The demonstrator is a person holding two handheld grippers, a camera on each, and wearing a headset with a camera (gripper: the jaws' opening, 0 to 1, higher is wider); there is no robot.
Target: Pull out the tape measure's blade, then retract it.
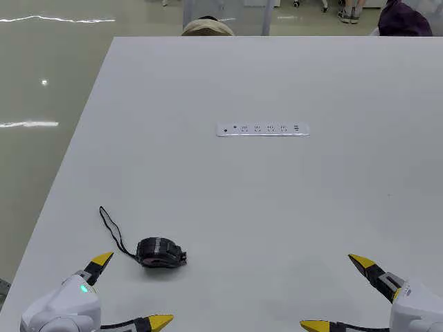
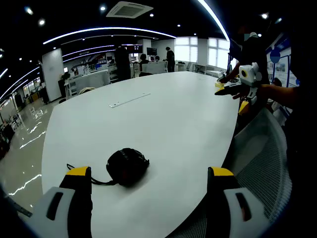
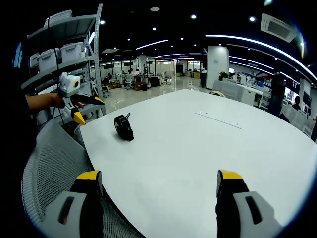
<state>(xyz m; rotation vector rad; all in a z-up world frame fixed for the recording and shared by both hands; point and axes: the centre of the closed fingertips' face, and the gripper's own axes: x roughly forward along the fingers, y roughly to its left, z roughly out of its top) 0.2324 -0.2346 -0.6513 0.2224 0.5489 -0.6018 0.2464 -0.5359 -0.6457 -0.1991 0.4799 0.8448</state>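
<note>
A black tape measure [image 1: 160, 252] with a thin black wrist cord lies on the white table [image 1: 263, 194] near the front left; its blade is not drawn out. It also lies just ahead of the jaws in the left gripper view as the tape measure [image 2: 127, 166], and at the left in the right gripper view as the tape measure [image 3: 124, 127]. My left gripper [image 1: 130, 290] is open just in front of it, not touching. My right gripper [image 1: 339, 292] is open at the front right, far from it, with nothing between its tips.
A white power strip [image 1: 262, 129] lies flat in the middle of the table. A mesh chair back [image 3: 54, 168] sits at the near table edge. Shelving with boxes [image 3: 59, 54] stands beyond the left side. The floor drops off past the table's left edge.
</note>
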